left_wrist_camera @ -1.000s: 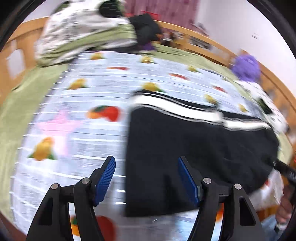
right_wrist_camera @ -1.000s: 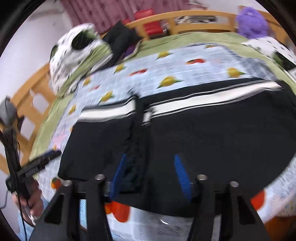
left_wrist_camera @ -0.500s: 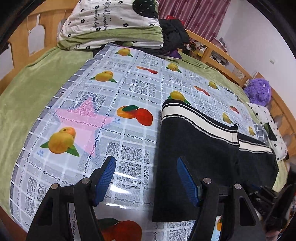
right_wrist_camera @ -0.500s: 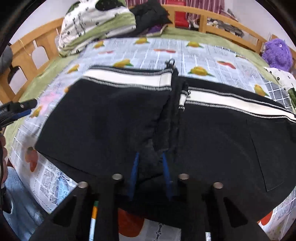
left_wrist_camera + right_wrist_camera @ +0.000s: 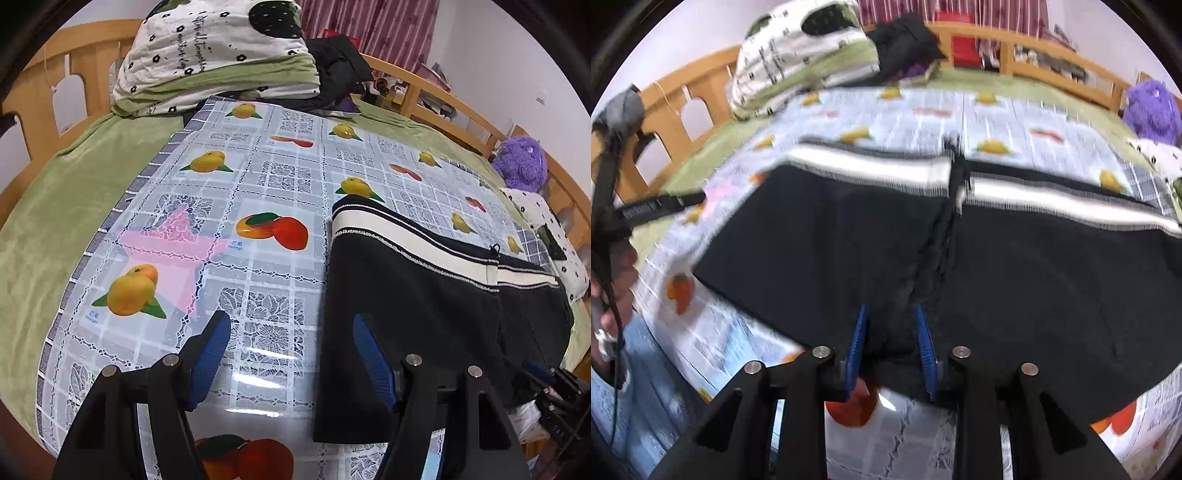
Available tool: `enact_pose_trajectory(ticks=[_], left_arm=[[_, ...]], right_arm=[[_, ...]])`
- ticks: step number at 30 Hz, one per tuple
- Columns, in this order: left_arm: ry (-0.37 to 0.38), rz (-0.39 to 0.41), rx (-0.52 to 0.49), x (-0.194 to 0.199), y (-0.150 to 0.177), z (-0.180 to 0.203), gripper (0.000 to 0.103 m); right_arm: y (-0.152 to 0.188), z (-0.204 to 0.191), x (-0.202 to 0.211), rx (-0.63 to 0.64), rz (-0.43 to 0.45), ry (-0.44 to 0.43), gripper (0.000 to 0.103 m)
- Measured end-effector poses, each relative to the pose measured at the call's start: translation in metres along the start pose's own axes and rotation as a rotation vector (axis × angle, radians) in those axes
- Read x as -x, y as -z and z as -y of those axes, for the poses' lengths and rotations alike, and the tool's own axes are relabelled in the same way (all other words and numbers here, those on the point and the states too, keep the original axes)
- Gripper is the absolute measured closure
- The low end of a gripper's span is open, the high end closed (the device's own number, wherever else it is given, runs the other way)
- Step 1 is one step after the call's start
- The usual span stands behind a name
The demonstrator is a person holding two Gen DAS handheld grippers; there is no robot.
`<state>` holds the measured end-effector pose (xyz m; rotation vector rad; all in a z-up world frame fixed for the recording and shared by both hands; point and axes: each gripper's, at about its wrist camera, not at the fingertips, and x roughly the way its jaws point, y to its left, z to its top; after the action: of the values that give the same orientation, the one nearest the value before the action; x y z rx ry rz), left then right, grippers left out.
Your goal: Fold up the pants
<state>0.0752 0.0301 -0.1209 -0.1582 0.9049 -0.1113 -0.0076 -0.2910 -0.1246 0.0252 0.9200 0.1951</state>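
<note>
Black pants (image 5: 424,295) with a white-striped waistband lie flat on the fruit-print tablecloth (image 5: 258,177); they also show in the right wrist view (image 5: 1015,258). My left gripper (image 5: 291,332) is open and empty, hovering over the cloth at the pants' left edge, its right finger over the black fabric. My right gripper (image 5: 891,328) is closed on a bunched fold at the pants' crotch, near their lower edge.
Folded bedding (image 5: 218,55) and dark clothes (image 5: 340,70) are piled at the far end. A purple plush toy (image 5: 521,162) sits at the right. A wooden bed frame (image 5: 436,92) rims the green blanket (image 5: 55,221). The left hand and its gripper (image 5: 657,206) show in the right view.
My right gripper closed on the crotch fold half a second ago and has kept its hold, lifting slightly. My left gripper drifted forward a little and stayed open.
</note>
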Motion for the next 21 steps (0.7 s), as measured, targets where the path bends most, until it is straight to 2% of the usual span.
enact_pose_trajectory(ticks=[3, 10, 21], left_arm=[[0.003, -0.013, 0.009, -0.003, 0.0, -0.002, 0.036], [-0.001, -0.019, 0.009, -0.005, 0.0, -0.003, 0.036], [0.009, -0.039, -0.002, -0.011, 0.002, 0.001, 0.036]], right_arm=[[-0.016, 0.003, -0.003, -0.025, 0.021, -0.035, 0.07], [-0.038, 0.012, -0.059, -0.056, -0.124, -0.014, 0.07], [-0.047, 0.026, -0.09, -0.142, -0.136, -0.027, 0.068]])
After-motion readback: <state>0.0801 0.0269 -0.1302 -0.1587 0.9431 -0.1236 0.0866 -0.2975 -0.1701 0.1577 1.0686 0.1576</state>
